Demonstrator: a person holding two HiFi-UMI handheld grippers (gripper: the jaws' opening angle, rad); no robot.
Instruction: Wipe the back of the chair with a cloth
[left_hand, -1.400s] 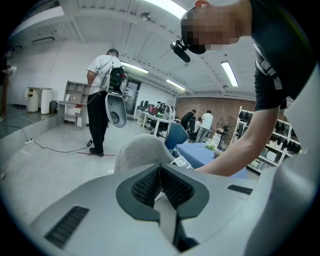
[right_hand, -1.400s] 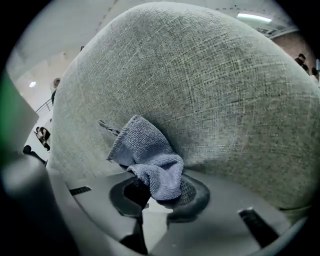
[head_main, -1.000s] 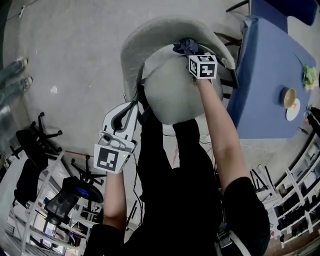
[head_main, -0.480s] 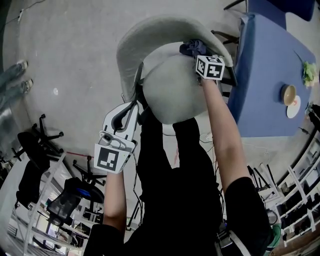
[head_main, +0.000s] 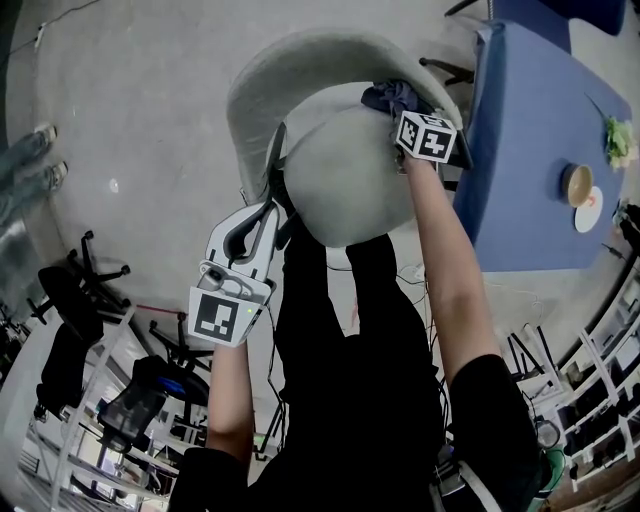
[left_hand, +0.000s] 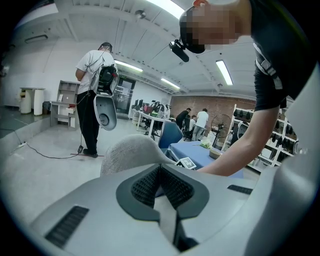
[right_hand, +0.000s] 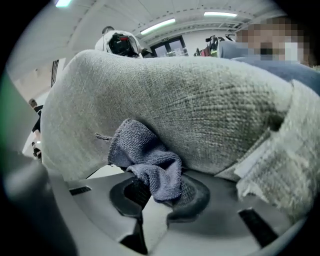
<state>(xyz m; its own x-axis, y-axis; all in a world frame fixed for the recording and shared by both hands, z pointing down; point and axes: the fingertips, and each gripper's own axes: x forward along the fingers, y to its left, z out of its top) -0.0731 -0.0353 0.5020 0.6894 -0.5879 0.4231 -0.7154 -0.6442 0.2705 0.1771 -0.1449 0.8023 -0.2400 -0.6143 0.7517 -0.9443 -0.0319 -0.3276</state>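
Note:
A grey fabric chair (head_main: 335, 170) stands below me, its curved back (head_main: 300, 60) arching round the far side of the seat. My right gripper (head_main: 405, 105) is shut on a blue-grey cloth (head_main: 388, 96) and presses it against the inner face of the chair back (right_hand: 165, 100) near its right end. In the right gripper view the cloth (right_hand: 147, 160) bunches between the jaws. My left gripper (head_main: 272, 195) hangs by the chair's left side, shut with nothing in it; its jaws (left_hand: 160, 187) meet in the left gripper view.
A blue table (head_main: 540, 140) with a bowl (head_main: 578, 188) and a plate stands right of the chair. Black office chairs (head_main: 70, 290) and metal shelving sit at lower left. Another person (left_hand: 92, 100) stands across the room.
My right gripper has slid the cloth rightward along the chair back, toward its right end. The left gripper has stayed where it was.

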